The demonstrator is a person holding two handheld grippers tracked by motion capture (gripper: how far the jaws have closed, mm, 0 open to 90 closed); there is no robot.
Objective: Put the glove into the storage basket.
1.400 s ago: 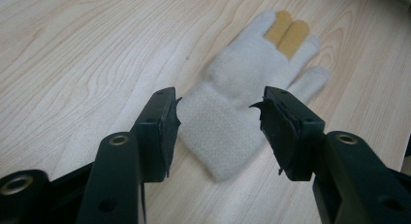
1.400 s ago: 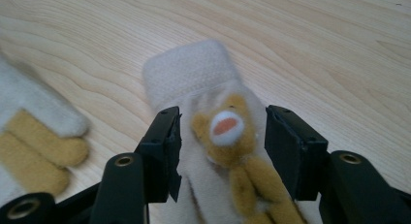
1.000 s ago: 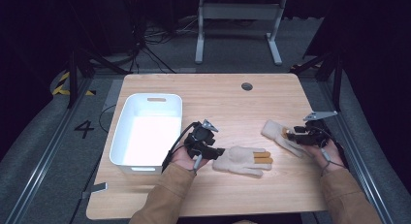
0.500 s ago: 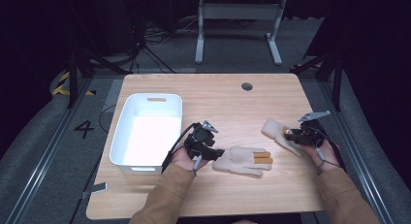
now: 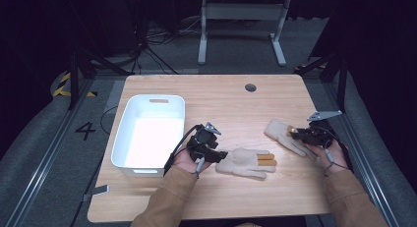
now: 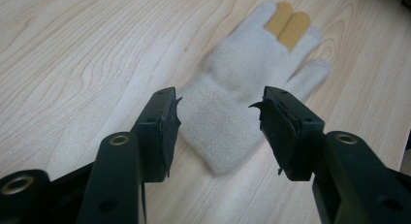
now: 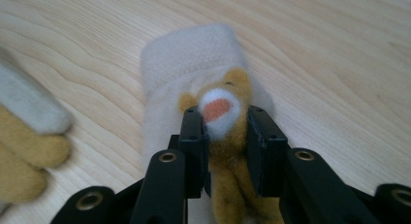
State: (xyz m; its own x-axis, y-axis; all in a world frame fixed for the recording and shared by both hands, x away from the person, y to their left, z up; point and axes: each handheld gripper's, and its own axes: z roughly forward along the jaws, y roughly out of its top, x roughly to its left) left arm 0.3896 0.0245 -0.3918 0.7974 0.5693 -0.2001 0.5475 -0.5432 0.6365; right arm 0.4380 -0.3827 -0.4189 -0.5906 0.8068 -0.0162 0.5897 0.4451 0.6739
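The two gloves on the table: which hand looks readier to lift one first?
Probably the right. The right gripper has just been closing on the right glove's brown animal patch, pinched between its jaws. The left gripper's jaws only straddle the left glove's cuff.

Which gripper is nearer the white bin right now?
Left. The left gripper sits just beside the white bin, at a glove cuff. The right gripper is far across the table, clamped on the other glove.

High view overhead, gripper views close, sharing table (image 5: 231, 109)
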